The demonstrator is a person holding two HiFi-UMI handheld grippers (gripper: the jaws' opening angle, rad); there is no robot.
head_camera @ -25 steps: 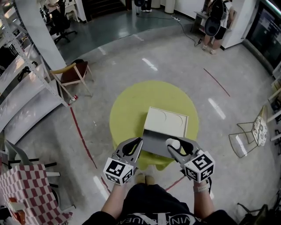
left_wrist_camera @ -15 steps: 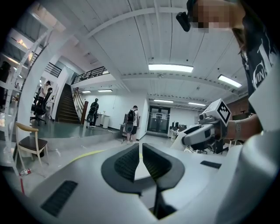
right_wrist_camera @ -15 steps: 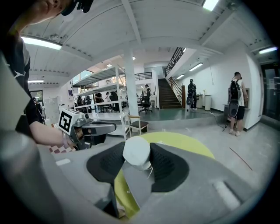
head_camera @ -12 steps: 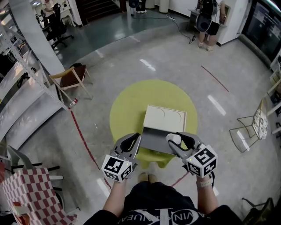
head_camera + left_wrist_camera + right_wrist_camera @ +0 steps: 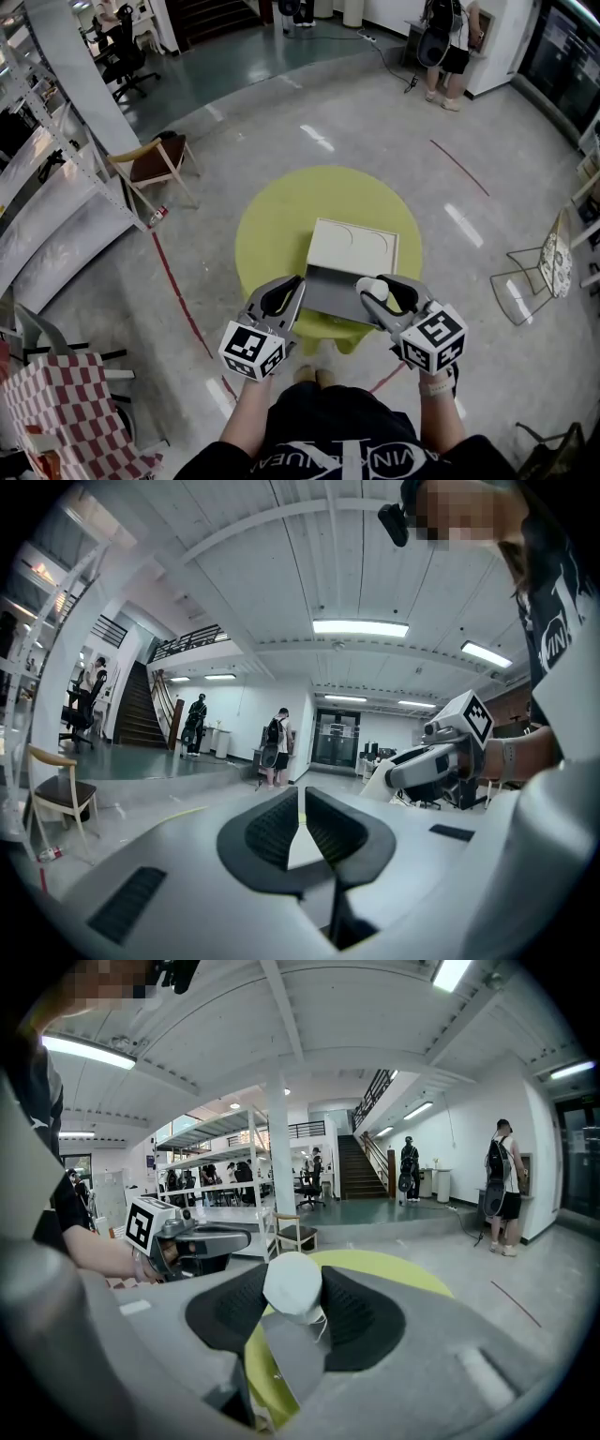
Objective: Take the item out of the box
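An open box sits on a round yellow-green table (image 5: 272, 225), its cream lid (image 5: 352, 248) lying flat behind the grey tray (image 5: 328, 291). My right gripper (image 5: 373, 292) is shut on a rounded white item (image 5: 368, 287) above the tray's near right corner. In the right gripper view the white item (image 5: 292, 1283) fills the gap between the dark pads (image 5: 352, 1312), and a thin string hangs from it. My left gripper (image 5: 289, 292) hovers at the tray's near left corner with its jaws together. Nothing shows between the left gripper's pads (image 5: 267, 832).
A wooden chair (image 5: 155, 159) and metal shelving (image 5: 47, 169) stand to the left. A red-and-white checked bag (image 5: 56, 403) lies at the near left, and a wire frame stand (image 5: 534, 286) is on the right. People stand far back (image 5: 450, 37).
Only the head view has shifted slightly. Both grippers and the white item keep their places by the box.
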